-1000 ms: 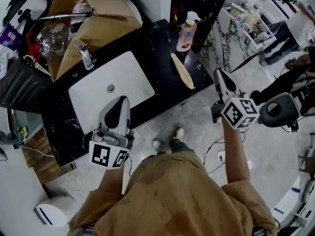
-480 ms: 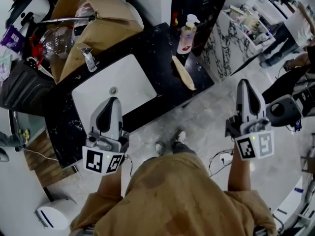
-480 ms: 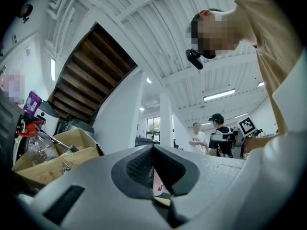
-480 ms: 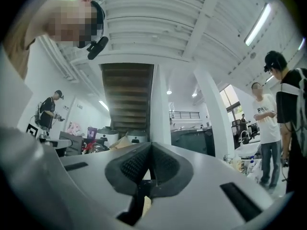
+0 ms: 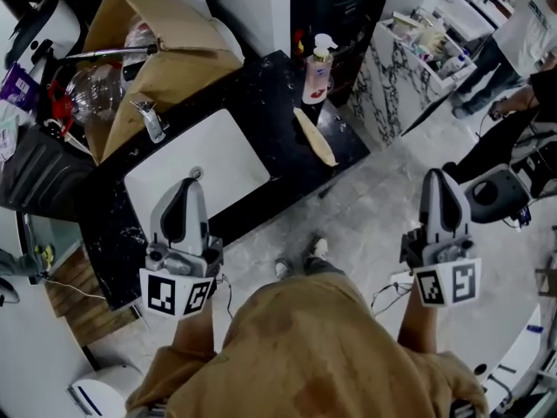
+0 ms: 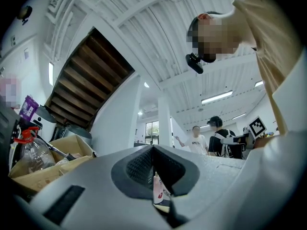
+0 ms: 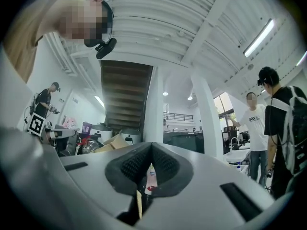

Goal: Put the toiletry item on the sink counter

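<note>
Both tongs are closed and hold nothing. The left tongs [image 5: 191, 184] point at the black worktop [image 5: 270, 85]; in the left gripper view their dark pads [image 6: 139, 166] meet along one seam. The right tongs [image 5: 438, 176] have their pads pressed together in the same way. They hang over the pale floor [image 5: 365, 207], to the right of the worktop and clear of it.

A pump bottle [image 5: 316, 66] stands upright near the worktop's far edge, ahead of both tongs and between their lines, well apart from each. A long tan item [image 5: 315, 138] lies flat on the worktop just beside the bottle, on the side nearer the tongs. Each gripper view shows the bottle small and distant through the slit under the closed pads.

The white basin [image 5: 209, 159] lies straight ahead of the left tongs, and the faucet [image 5: 148, 118] and an open cardboard box [image 5: 165, 46] stand beyond it. Other people stand far off to the right of the right tongs.
</note>
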